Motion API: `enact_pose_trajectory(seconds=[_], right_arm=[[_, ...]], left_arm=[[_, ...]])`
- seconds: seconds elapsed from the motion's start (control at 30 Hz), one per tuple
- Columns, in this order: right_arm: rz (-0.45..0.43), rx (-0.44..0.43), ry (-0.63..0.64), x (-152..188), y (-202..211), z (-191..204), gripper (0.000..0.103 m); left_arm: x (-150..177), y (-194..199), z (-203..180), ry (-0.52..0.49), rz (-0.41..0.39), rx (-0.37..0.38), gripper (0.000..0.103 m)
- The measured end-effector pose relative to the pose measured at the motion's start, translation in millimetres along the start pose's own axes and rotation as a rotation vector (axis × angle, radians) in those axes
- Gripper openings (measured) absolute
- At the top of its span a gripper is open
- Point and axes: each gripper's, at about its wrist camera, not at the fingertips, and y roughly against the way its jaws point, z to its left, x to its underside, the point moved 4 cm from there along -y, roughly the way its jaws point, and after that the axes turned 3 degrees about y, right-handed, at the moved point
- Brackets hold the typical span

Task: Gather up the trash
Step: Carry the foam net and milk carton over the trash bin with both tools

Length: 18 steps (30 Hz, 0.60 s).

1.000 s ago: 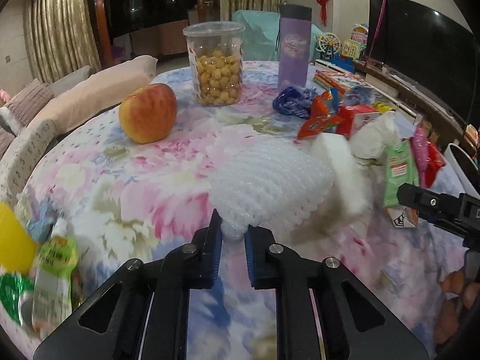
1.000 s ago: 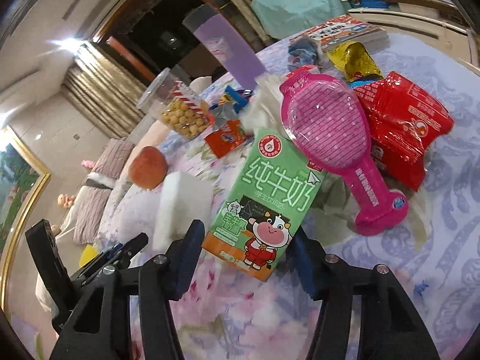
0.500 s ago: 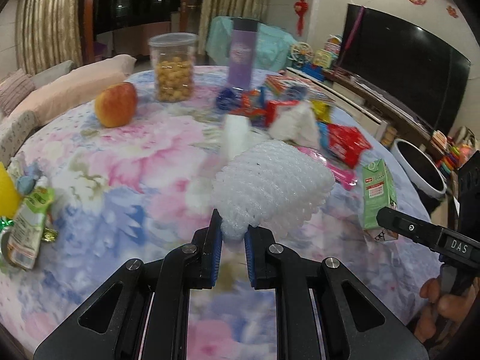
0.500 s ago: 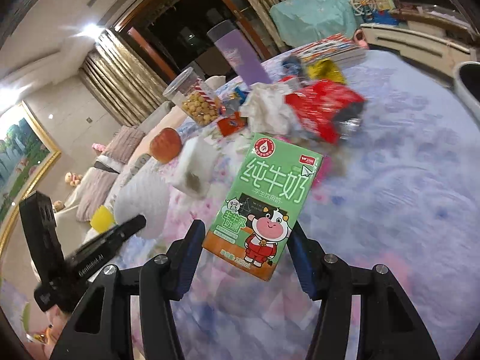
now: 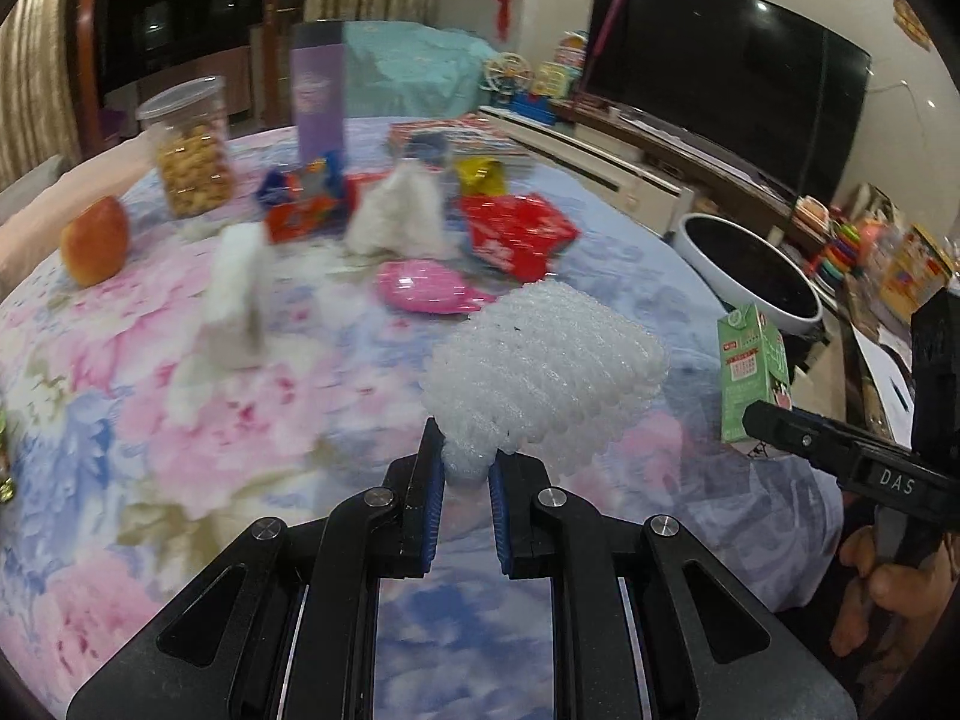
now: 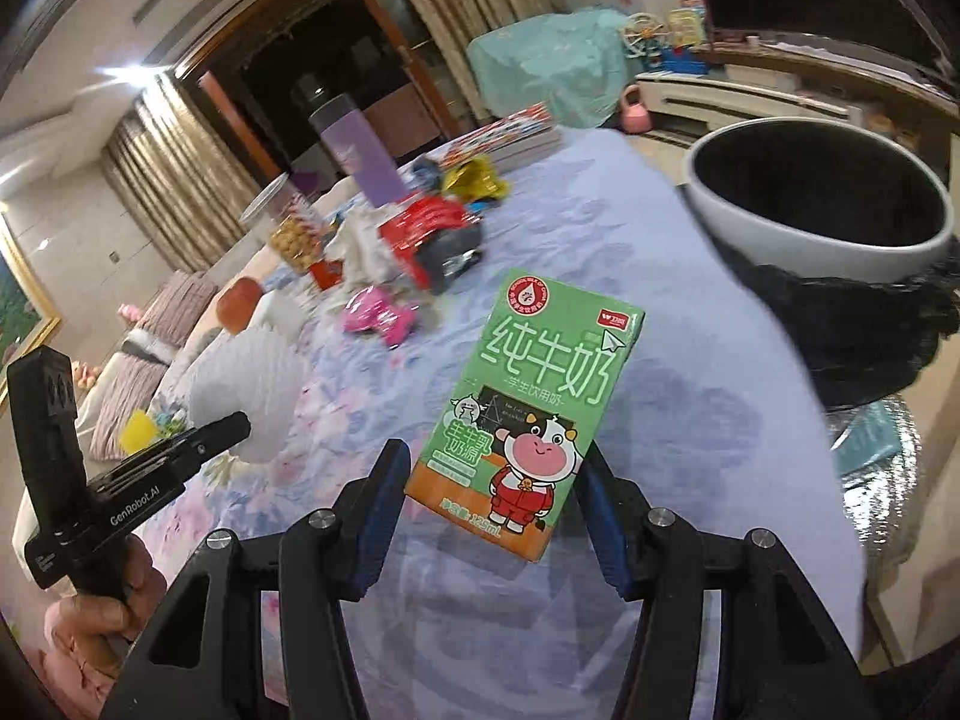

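My left gripper (image 5: 467, 474) is shut on a white foam fruit net (image 5: 549, 375) and holds it above the floral tablecloth (image 5: 150, 420). My right gripper (image 6: 489, 483) is shut on a green milk carton (image 6: 534, 408), held above the table near its right edge. The carton also shows in the left wrist view (image 5: 753, 378), and the foam net shows in the right wrist view (image 6: 249, 387). A white trash bin with a black liner (image 6: 822, 204) stands beside the table, ahead and to the right of the carton; it shows in the left wrist view too (image 5: 750, 270).
On the table lie a red wrapper (image 5: 516, 231), a pink brush (image 5: 423, 288), crumpled tissue (image 5: 396, 216), a white sponge block (image 5: 234, 294), an apple (image 5: 96, 240), a snack jar (image 5: 189, 150) and a purple bottle (image 5: 318, 96). A TV (image 5: 720, 72) stands behind.
Both grippers have lifted and swung right toward the trash bin, carrying the foam net and the milk carton. The bin is now large in the right wrist view.
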Motion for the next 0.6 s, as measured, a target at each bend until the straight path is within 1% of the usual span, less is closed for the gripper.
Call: enact_pose_trajectory(seconds=[0.23,0.43,0.6], right_arm=[[-0.042,0.028,-0.020,-11,19,-22,0.057],[-0.062,0.038,-0.026,-18,29,-35,0.057],[-0.069,0.039,-0.028,-20,32,-39,0.057]], left_arm=[[-10,-13,-40,-0.050,0.006,0.044,0.013],[-16,-25,-60,-0.079,0.021,0.063,0.013],[-19,-35,-71,-0.096,0.035,0.064,0.013]])
